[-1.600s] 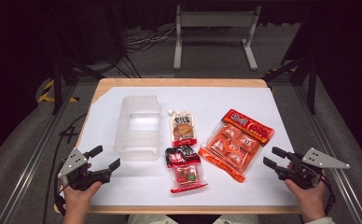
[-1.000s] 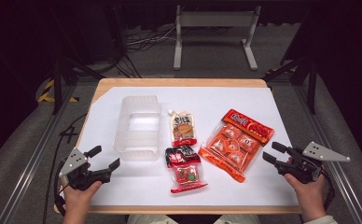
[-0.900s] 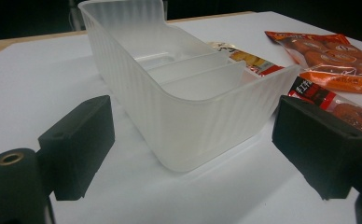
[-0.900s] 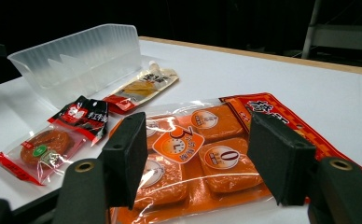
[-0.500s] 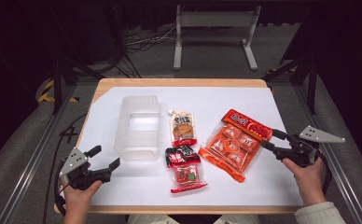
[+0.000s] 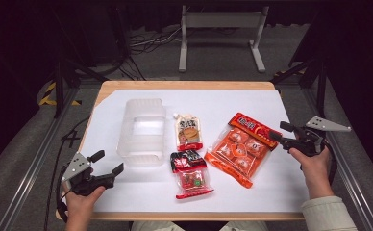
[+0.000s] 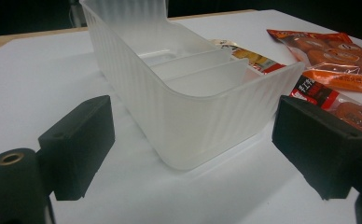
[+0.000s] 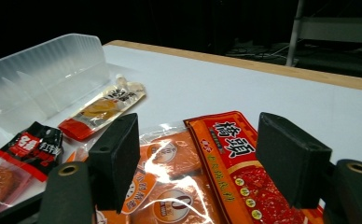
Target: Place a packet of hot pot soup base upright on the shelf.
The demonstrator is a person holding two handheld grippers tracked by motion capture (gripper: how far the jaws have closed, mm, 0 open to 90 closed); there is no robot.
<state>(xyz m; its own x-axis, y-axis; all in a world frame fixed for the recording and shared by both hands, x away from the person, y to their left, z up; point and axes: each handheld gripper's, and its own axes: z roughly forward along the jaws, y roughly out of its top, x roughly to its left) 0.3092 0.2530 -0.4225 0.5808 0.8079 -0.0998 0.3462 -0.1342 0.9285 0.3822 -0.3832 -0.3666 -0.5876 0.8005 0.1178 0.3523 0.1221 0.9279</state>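
A dark room surrounds my white-covered table (image 6: 127, 202). Nothing is packed yet: the clear divided bin (image 6: 142, 130) left of centre sits empty, with three snack packs lying to its right. My right gripper (image 6: 280, 132) has just been opening, nothing between its jaws, at the large orange pack (image 6: 240, 147) (my likely first pick). My left gripper (image 6: 108, 163) waits released, lower left.

Three snack packets (image 6: 241, 148) – one clear plastic bin (image 6: 142, 130).

High view looks down; both gripper views share the clear bin (image 7: 193, 116).
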